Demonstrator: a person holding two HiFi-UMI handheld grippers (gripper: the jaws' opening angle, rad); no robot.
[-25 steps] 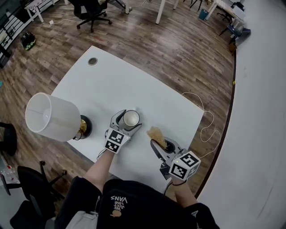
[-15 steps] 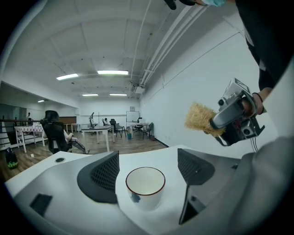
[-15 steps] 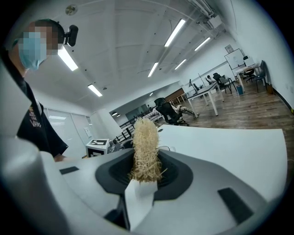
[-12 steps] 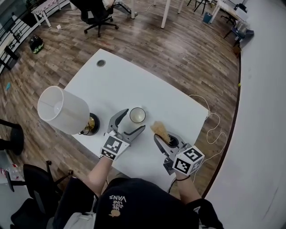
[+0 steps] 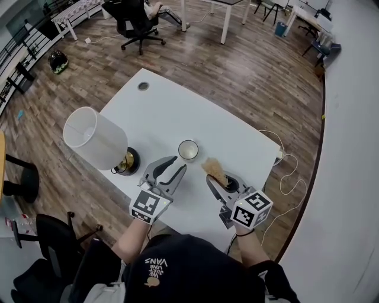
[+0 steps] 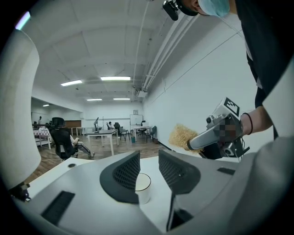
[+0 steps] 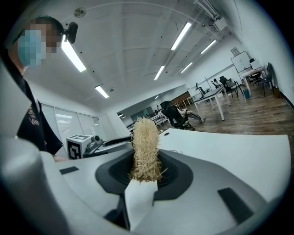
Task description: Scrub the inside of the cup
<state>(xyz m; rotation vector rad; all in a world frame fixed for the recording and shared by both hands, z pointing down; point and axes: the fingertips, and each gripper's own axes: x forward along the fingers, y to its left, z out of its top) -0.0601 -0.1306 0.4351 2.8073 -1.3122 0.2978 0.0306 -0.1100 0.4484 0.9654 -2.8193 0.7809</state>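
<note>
A white cup (image 5: pixel 188 150) with a dark rim stands upright on the white table (image 5: pixel 166 112). My left gripper (image 5: pixel 170 170) hangs just short of the cup, on my side of it. Its jaws have just been closing to a narrow gap with nothing between them. In the left gripper view the cup (image 6: pixel 143 186) shows beyond that gap, clear of the left gripper (image 6: pixel 149 156). My right gripper (image 5: pixel 215 182) is shut on a straw-coloured scrubber (image 5: pixel 214 171), right of the cup. The scrubber (image 7: pixel 145 142) stands upright in the right gripper (image 7: pixel 146 181).
A lamp with a white shade (image 5: pixel 95 137) and brass base (image 5: pixel 126 161) stands at the table's left edge, close to my left gripper. A round grommet (image 5: pixel 143 86) sits at the far corner. A white cable (image 5: pixel 290 171) trails off the right edge. An office chair (image 5: pixel 139 18) stands beyond.
My left gripper had the cup between wide jaws; it has drawn back toward me and risen, its jaws narrowed, leaving the cup on the table. The right gripper keeps the scrubber.
</note>
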